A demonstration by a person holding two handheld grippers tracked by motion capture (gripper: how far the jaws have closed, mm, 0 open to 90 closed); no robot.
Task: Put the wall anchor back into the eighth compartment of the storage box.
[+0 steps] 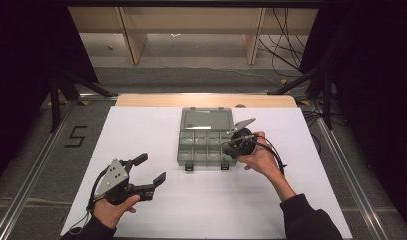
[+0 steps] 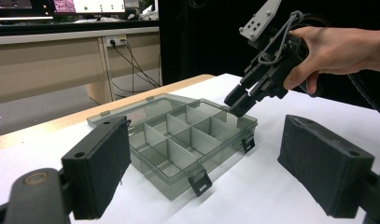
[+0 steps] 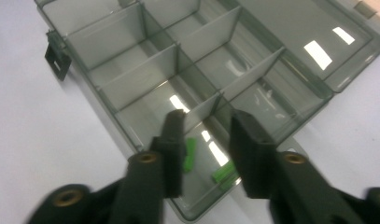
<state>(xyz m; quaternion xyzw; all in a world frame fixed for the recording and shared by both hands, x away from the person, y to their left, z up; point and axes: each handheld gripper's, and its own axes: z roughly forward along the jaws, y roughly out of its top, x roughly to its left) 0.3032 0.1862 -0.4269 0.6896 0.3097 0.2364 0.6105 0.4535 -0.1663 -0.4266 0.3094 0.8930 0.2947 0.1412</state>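
Green pieces [image 3: 190, 154] between right gripper [image 3: 204, 128] fingers.

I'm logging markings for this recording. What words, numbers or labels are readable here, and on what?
"5": black figure on the grey floor left of the table.
Monitors in the left gripper view: content too small to read.
Organiser box and grippers: no readable text.

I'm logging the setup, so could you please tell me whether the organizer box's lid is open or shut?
Open: the translucent grey plastic organizer box has its lid folded back flat on the white table, leaving the divided compartments uncovered.
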